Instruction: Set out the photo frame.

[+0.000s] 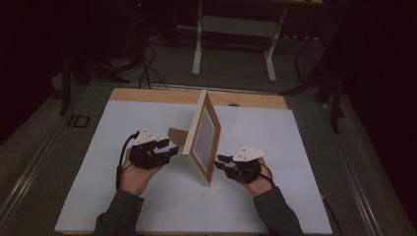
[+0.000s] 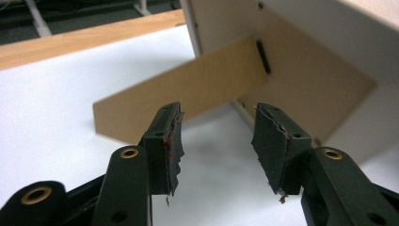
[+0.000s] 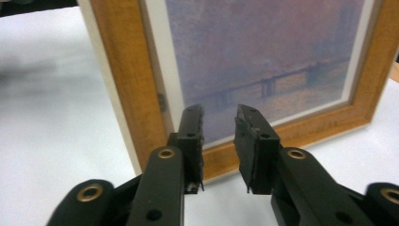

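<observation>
On the white worktop a wooden frame stands upright on its lower edge, turned edge-on to the high view, between the two tools; its brown stand sticks out from its back toward the left.

The left tool lies just left of the frame, its tips pointing at the frame's back and near the stand without touching either; in the left gripper view the left tool has its jaws spread with bare white worktop between them; the stand slants across just beyond the tips, joined to the frame's brown back by a dark hinge; nothing is gripped, so this tool is released.

The right tool lies just right of the frame, near its lower corner, tips pointing at the picture side; in the right gripper view the right tool shows a narrower gap between its jaws, with nothing in it; the frame fills the space right behind the tips, close but apart from them; its picture shows a hazy bridge in purple tones, bordered by a pale mat and the wood moulding; this tool is released too.

A hand holds each tool from below, grey sleeves coming in from the bottom edge of the high view.
</observation>
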`<state>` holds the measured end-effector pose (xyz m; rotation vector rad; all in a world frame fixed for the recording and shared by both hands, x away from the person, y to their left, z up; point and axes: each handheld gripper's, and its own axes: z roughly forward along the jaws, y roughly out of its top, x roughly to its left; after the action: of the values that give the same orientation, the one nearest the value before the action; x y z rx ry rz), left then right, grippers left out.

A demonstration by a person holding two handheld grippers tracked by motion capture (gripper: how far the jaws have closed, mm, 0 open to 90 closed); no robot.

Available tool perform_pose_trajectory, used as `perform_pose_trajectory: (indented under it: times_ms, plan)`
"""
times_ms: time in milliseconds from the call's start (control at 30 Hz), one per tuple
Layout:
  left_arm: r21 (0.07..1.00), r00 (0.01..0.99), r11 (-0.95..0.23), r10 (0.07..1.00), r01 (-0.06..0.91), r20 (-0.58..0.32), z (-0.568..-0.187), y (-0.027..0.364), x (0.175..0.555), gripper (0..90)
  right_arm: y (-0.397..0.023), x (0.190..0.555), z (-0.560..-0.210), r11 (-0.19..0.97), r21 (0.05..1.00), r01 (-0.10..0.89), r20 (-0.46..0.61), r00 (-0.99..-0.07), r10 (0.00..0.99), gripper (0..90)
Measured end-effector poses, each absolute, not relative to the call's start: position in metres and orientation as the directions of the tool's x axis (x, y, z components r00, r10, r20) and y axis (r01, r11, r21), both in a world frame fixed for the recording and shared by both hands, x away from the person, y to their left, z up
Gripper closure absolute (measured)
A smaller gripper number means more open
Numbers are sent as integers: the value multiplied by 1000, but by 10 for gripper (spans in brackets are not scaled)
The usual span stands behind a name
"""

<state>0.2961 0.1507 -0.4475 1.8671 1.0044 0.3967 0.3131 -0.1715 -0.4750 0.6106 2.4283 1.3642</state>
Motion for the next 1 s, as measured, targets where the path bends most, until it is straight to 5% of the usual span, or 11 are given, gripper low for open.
perform_pose_trajectory:
  times_ms: [667,1000]
  plan:
    - [881,636,-225,765,416,-105,-438,104,247,272,-173,317,-480,459,853,249,-29,-855,518,626]
    - [895,606,-157,782,417,-145,-444,85,252,520,-173,319,-480,459,852,252,-31,-851,524,614]
